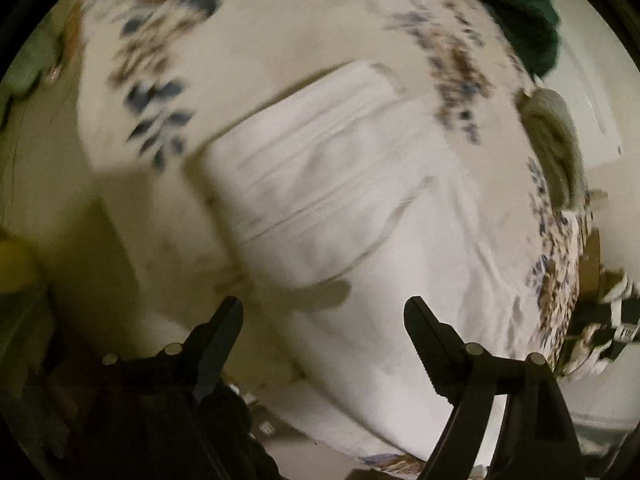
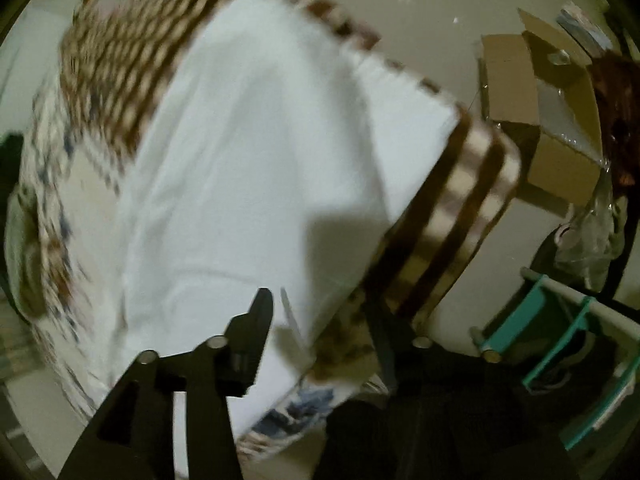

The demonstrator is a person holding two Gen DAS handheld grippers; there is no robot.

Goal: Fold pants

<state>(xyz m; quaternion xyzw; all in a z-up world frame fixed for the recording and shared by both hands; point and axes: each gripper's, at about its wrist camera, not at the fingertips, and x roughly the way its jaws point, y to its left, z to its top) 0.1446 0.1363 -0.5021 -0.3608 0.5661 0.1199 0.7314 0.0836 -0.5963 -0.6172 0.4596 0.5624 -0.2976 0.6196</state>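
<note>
White pants (image 1: 336, 184) lie flat on a bed with a floral cover (image 1: 156, 80); stitched seams and a pocket line show near the middle. My left gripper (image 1: 324, 312) hovers above their near part, open and empty. In the right wrist view the white pants (image 2: 248, 168) spread over the bed's corner, one straight edge at the upper right. My right gripper (image 2: 320, 300) is open above the pants' near edge and holds nothing. Both views are motion-blurred.
A dark green garment (image 1: 528, 20) and a grey bundle (image 1: 556, 140) lie at the bed's far right. A brown-striped blanket (image 2: 452, 216) hangs at the bed corner. Cardboard boxes (image 2: 536, 108) and a teal rack (image 2: 552, 340) stand on the floor right.
</note>
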